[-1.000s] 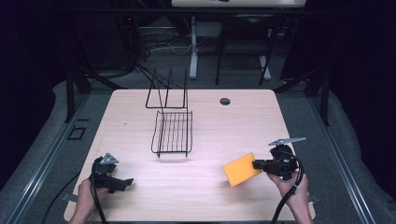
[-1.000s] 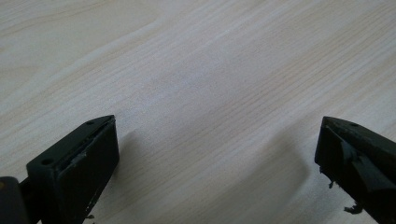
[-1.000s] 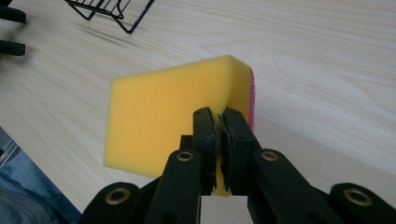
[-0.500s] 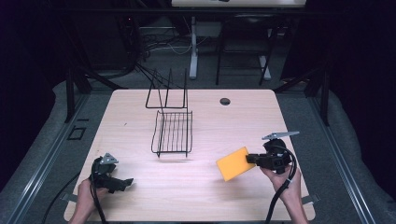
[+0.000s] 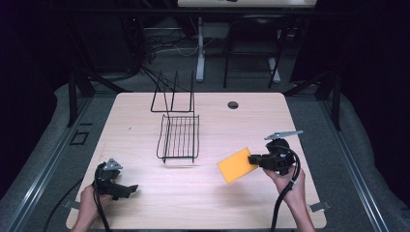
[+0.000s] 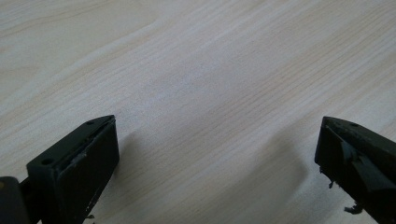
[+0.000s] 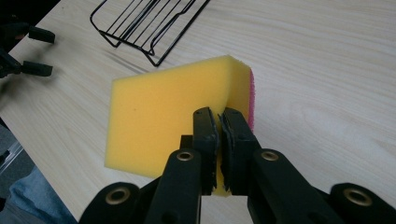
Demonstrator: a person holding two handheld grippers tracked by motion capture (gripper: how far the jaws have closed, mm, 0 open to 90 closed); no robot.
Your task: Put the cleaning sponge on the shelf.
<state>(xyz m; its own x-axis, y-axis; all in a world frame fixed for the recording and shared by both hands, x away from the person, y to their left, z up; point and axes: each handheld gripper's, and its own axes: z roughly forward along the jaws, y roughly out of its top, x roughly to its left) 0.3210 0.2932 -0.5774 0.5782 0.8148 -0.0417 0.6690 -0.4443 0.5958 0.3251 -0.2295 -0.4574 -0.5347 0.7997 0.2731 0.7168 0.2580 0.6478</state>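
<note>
No words or numbers to read

The yellow sponge (image 7: 168, 121) is plain, with no name or label on it. The wooden table (image 5: 309, 135) has no writing and no stickers with letters. The black wire rack (image 5: 180, 137) has no tag. The black fingers (image 6: 79, 172) have no marks or numbers that can be read. Things far behind the table are too dark to tell.

obstacle: wire rack (image 5: 180, 137) mid-table | free: table (image 5: 145, 193) front
</note>
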